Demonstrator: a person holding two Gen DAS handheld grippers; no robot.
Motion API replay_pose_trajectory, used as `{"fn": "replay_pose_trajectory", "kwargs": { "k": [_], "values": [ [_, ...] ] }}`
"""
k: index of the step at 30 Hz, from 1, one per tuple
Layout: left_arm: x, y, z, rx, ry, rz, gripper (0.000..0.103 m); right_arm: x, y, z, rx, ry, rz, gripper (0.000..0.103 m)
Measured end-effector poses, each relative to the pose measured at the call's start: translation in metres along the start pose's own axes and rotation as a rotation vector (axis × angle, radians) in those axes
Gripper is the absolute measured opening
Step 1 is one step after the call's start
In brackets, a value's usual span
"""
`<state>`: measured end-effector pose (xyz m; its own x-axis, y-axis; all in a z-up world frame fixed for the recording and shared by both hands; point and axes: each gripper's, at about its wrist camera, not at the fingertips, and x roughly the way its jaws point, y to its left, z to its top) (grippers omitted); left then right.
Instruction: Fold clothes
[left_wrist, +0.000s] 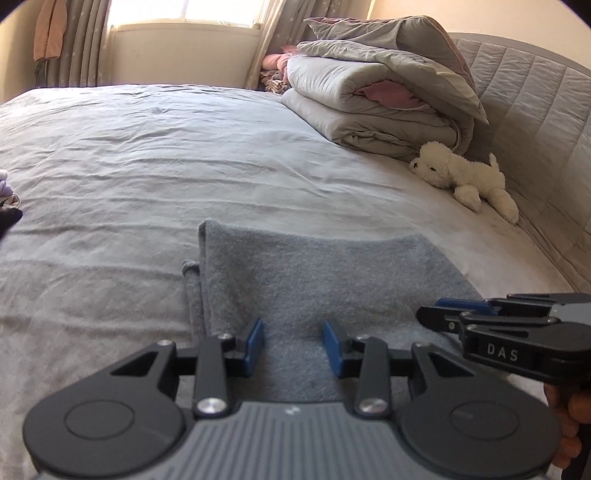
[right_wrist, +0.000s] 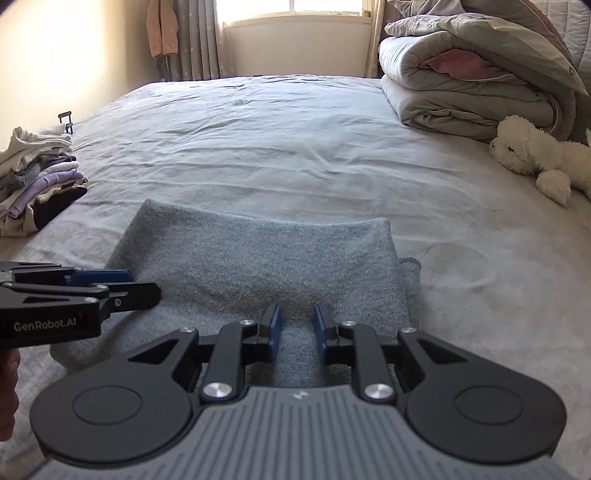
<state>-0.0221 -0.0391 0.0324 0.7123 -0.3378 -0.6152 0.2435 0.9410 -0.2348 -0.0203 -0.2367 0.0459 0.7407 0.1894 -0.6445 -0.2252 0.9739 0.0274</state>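
bed (right_wrist: 258, 147) fills both views, its sheet rumpled, and near its front edge lies the grey knit garment (right_wrist: 266, 258), spread as a flat, roughly rectangular slab with a sleeve or spare layer peeking out along one side edge (right_wrist: 410, 273). it looks already doubled at least once, so i judge this could be a piece partway through folding or one just squared off before going to the stack; i can't settle which.

folded pile of clothes (right_wrist: 40, 177) sits at the bed's left edge, well apart from the garment. rolled duvet (right_wrist: 461, 81) and a white plush dog (right_wrist: 535, 155) are toward the headboard-side corner.

left claw (left_wrist: 293, 345) hovers over the near part of the garment, released, blue pads apart with nothing between them. right claw (right_wrist: 297, 326) is likewise released, gap narrower, over the same near hem.

whatever comes next, i'd keep both claws level and evenly spaced along one edge, pinch all layers together rather than just the top one, and watch that the stray side layer gets tucked so the edges line up.
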Motion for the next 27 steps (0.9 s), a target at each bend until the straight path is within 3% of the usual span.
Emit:
{"fn": "replay_pose_trajectory", "kwargs": {
  "k": [5,13,27],
  "values": [
    [-0.004,-0.006,0.0,0.031,-0.018,0.012,0.042,-0.003,0.003,0.0,0.002,-0.01,-0.003,0.021],
    [-0.004,0.001,0.003,-0.019,-0.01,-0.003,0.042,-0.001,0.003,-0.002,0.02,-0.011,-0.018,0.022],
    [-0.016,-0.006,0.004,0.006,-0.037,0.014,0.042,-0.003,0.004,-0.003,0.03,-0.004,-0.009,0.022]
  ]
}}
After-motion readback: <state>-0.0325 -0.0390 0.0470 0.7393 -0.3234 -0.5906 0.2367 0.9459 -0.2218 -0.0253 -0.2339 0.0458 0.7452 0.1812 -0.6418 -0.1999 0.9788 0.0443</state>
